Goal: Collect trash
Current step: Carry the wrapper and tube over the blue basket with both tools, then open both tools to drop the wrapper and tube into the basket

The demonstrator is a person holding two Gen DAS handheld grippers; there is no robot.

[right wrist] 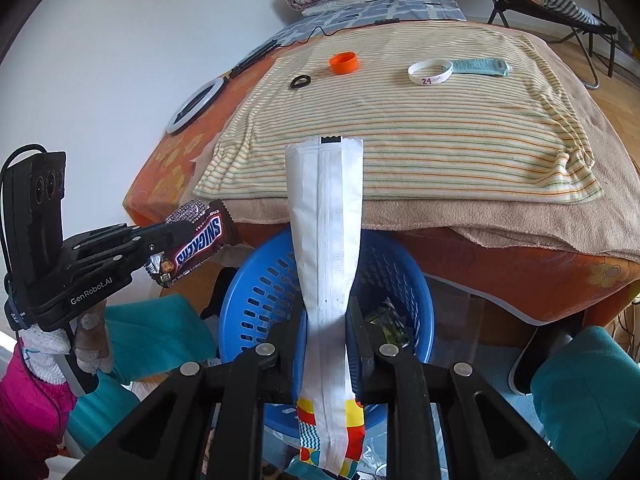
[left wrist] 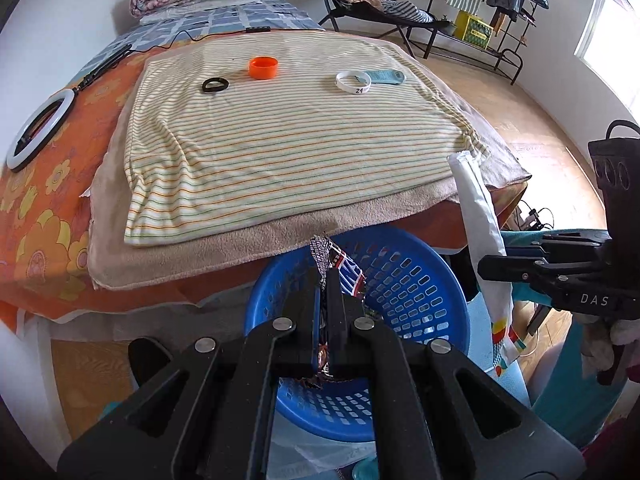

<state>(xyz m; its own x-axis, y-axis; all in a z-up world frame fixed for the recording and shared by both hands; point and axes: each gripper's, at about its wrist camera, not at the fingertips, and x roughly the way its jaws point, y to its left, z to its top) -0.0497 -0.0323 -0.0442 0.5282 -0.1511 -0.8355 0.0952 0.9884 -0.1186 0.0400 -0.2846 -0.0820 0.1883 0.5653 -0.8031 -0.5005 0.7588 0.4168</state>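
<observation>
2 grippers hold 2 wrappers: Snickers wrapper [right wrist: 196, 242], white wrapper [right wrist: 326, 264], over 1 basket [right wrist: 248, 304].

In the left wrist view the Snickers wrapper [left wrist: 340, 270] is mostly hidden between the left gripper's [left wrist: 324, 280] closed fingers, and the right gripper [left wrist: 492, 268] runs off the frame's edge. The long white packet [right wrist: 326, 264] covers much of the blue basket [right wrist: 256, 300] (whatever dark scraps lie inside cannot be identified). The wristband's [right wrist: 430, 71] small print beyond "24" is unreadable.
</observation>
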